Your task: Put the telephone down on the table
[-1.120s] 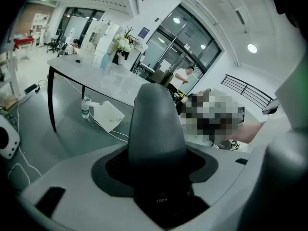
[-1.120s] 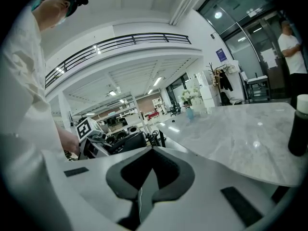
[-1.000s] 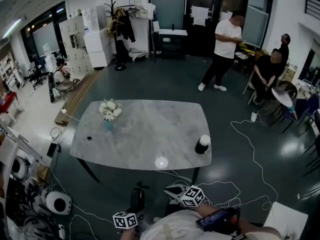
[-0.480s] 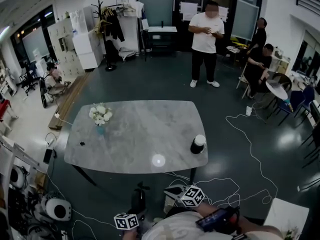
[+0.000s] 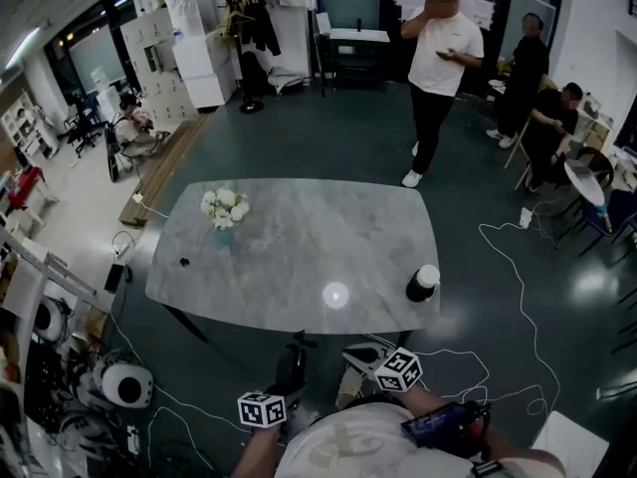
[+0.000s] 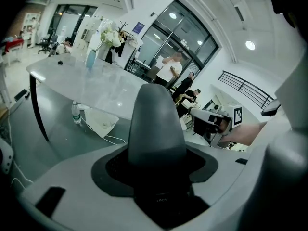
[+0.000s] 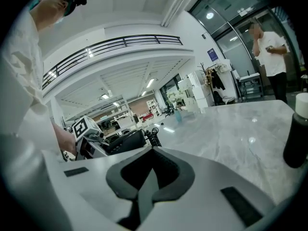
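Observation:
My left gripper [image 5: 287, 384] is below the table's near edge, shut on the black telephone [image 5: 293, 358]. In the left gripper view the telephone's dark body [image 6: 155, 124] fills the space between the jaws. The right gripper view shows that telephone [image 7: 126, 141] with its coiled cord, held off the near left corner of the grey marble table [image 7: 226, 129]. My right gripper [image 5: 360, 358] hangs beside it at the near edge of the table [image 5: 299, 267]. Its white jaws meet, with nothing between them [image 7: 144, 189].
On the table stand a vase of white flowers [image 5: 222, 212] at the left, a black bottle with a white cap [image 5: 422, 283] near the front right corner and a small dark object [image 5: 183, 262]. Cables [image 5: 508, 297] trail over the floor. A person in a white shirt [image 5: 438, 63] stands beyond the table.
Both grippers stay in the same place below the table's edge. The head view has shifted slightly. The person in the white shirt has walked closer to the table's far side.

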Action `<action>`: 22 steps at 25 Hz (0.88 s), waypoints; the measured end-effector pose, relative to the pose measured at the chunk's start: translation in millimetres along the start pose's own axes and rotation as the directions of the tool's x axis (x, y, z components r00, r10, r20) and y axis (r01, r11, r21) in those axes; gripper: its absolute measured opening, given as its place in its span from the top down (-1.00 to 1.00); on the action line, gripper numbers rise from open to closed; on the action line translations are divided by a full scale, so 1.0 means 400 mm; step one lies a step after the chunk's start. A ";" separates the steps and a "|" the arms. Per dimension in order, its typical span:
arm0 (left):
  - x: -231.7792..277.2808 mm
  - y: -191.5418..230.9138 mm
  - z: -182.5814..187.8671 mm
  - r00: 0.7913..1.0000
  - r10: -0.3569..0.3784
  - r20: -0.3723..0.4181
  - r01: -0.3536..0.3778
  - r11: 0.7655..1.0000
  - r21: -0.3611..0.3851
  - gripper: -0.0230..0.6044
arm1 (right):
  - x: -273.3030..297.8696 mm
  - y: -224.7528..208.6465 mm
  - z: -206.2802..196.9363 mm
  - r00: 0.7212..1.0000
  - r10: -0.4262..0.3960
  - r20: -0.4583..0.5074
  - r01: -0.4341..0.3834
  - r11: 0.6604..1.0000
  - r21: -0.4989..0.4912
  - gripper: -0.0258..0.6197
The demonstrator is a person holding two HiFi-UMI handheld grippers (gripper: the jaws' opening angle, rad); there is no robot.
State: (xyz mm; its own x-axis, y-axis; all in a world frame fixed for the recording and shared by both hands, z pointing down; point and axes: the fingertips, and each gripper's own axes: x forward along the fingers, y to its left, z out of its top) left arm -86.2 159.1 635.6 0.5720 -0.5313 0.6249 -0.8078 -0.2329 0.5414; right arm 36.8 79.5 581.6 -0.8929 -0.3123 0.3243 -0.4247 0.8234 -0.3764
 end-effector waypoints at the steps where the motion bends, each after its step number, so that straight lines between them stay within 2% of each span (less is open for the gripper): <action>1: 0.008 0.002 0.013 1.000 0.000 0.000 0.000 1.000 0.005 0.04 | 0.002 -0.012 0.005 1.000 -0.004 0.002 0.004 1.000 0.001 0.87; 12: 0.093 0.108 0.124 1.000 0.021 -0.007 -0.021 1.000 -0.020 0.04 | 0.115 -0.159 0.030 1.000 -0.003 -0.017 0.004 0.999 0.031 0.87; 22: 0.157 0.130 0.248 0.999 0.047 -0.007 -0.047 0.998 -0.032 0.04 | 0.154 -0.259 0.104 1.000 0.017 -0.023 -0.016 0.999 0.044 0.87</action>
State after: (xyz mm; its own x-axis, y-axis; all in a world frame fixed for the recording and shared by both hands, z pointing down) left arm -106.6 32.9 647.3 0.5342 -0.5360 0.6537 -0.8290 -0.1811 0.5291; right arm 19.4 -44.7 604.5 -0.8964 -0.2874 0.3376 -0.4165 0.8067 -0.4193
